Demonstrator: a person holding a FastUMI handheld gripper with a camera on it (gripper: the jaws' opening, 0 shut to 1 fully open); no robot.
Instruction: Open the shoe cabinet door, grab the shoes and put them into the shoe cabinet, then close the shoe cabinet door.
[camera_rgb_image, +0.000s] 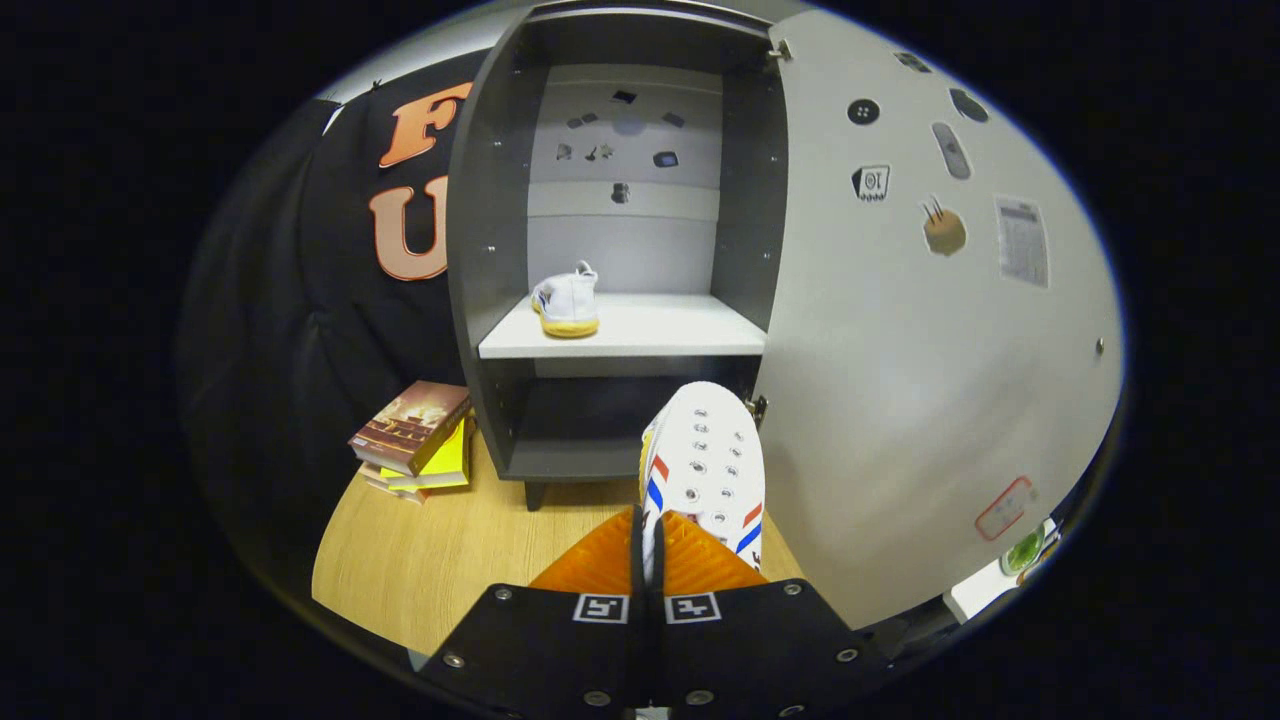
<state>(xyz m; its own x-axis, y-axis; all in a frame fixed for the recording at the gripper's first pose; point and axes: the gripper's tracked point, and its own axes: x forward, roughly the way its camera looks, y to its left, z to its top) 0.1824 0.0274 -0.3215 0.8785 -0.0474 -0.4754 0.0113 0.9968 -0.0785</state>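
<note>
A stack of books (415, 437) lies on the wooden floor (440, 560) at ten o'clock from the gripper (647, 545), just left of the open shoe cabinet (480, 250). One white shoe (567, 302) rests on the cabinet's light shelf (640, 335), toward its left end, at eleven o'clock beyond the fingers. The gripper points level toward the cabinet's lower compartment, its fingers drawn narrow and pinching the heel edge of a second white shoe (710, 465), which sticks out ahead at one o'clock. That shoe's heel is hidden between the fingers. The open door (900, 380) stands at two o'clock, stickers on it too small to read.
</note>
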